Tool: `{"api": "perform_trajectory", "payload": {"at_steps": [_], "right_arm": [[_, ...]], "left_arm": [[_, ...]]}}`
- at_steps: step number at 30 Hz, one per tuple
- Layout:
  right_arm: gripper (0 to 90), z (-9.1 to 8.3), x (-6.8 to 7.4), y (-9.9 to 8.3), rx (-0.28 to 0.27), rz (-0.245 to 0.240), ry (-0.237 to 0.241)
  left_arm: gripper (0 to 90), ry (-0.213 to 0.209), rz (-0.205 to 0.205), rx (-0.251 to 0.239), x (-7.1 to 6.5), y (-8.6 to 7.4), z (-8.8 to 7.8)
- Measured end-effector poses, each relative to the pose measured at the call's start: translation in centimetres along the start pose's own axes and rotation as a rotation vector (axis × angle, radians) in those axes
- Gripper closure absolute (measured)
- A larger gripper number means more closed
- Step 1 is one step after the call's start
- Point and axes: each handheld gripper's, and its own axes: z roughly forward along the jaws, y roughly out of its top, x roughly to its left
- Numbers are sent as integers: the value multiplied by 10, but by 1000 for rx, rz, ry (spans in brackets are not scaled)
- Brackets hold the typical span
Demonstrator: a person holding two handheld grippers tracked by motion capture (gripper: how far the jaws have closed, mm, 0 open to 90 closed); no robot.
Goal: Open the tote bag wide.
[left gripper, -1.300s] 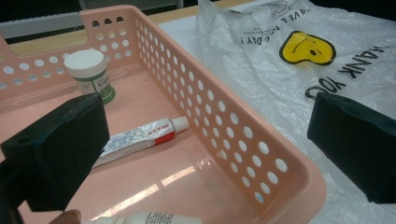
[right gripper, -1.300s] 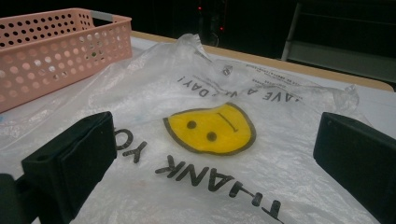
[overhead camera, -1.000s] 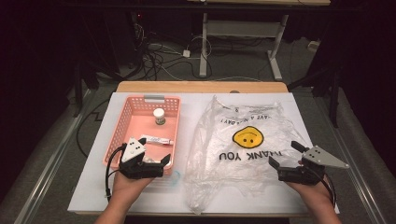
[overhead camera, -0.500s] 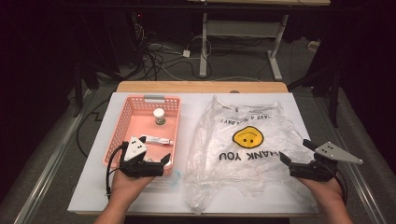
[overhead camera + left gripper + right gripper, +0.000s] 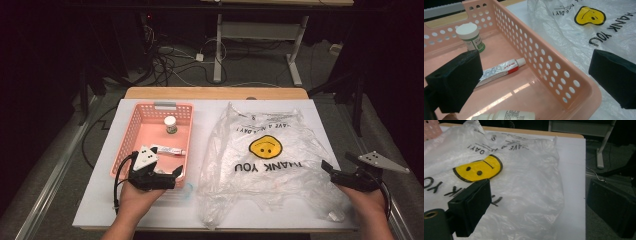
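— So, what are we seeing change between the earlier high views and this one?

— We are seeing the right gripper (image 5: pixel 336 171) sliding outward along the near side, from over the right part of the plastic bag (image 5: pixel 267 165) to the table's right edge. The left gripper (image 5: pixel 159 172) is holding its place at the near end of the pink basket (image 5: pixel 131 134), and the bag and basket are lying just where they were.

— And what are we making of that?

— We are judging that the right hand is lining up on the bag's right border, probably to catch hold and open it, while the left waits over the things to be packed.

— How are the right jaws standing?

— They have just been closing a little, yet we are still seeing them wide apart in the right gripper view: one over the bag's film, the other past the table's edge, pinching nothing.

— And the left?

— Wide apart too, one jaw over the basket's inside, the other outside its wall over the bag, gripping nothing. Inside, we are spotting a white-capped jar (image 5: pixel 470 35), a tube (image 5: pixel 500 70) lying flat, and a white bottle (image 5: pixel 506 115) at the near end.

— Where is the bag sitting?

— Flat on the white table (image 5: pixel 95 200), just right of the basket, its smiley face (image 5: pixel 265 147) upward.
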Motion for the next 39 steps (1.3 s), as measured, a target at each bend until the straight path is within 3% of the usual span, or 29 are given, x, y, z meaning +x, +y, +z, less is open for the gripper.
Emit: {"api": "perform_trajectory", "payload": {"at_steps": [8,13,15,19,22,23,26,33,37,39], "right_arm": [[150,13,-9,-5,51,7,-3],[178,34,-18,6,88,53,12],[195,39,-21,10,98,49,11],[226,67,-38,16,187,78,8],[244,78,-42,16,218,80,17],[259,86,-43,17,231,83,42],[276,94,-42,20,251,70,68],[303,105,-40,23,284,37,78],[343,106,-39,16,305,27,86],[418,104,-36,15,300,9,110]], "left_arm": [[0,-38,-36,2,2,1,-3],[0,-33,-35,18,3,1,-1],[0,-30,-28,23,3,2,0],[0,-40,-48,35,3,3,0],[6,-59,-55,3,3,4,-3],[5,-61,-52,1,3,4,-3],[0,-55,-58,-1,3,5,-3],[0,-31,-40,38,1,4,2],[0,-35,-45,41,1,2,3],[0,-35,-46,27,1,2,1]]}}
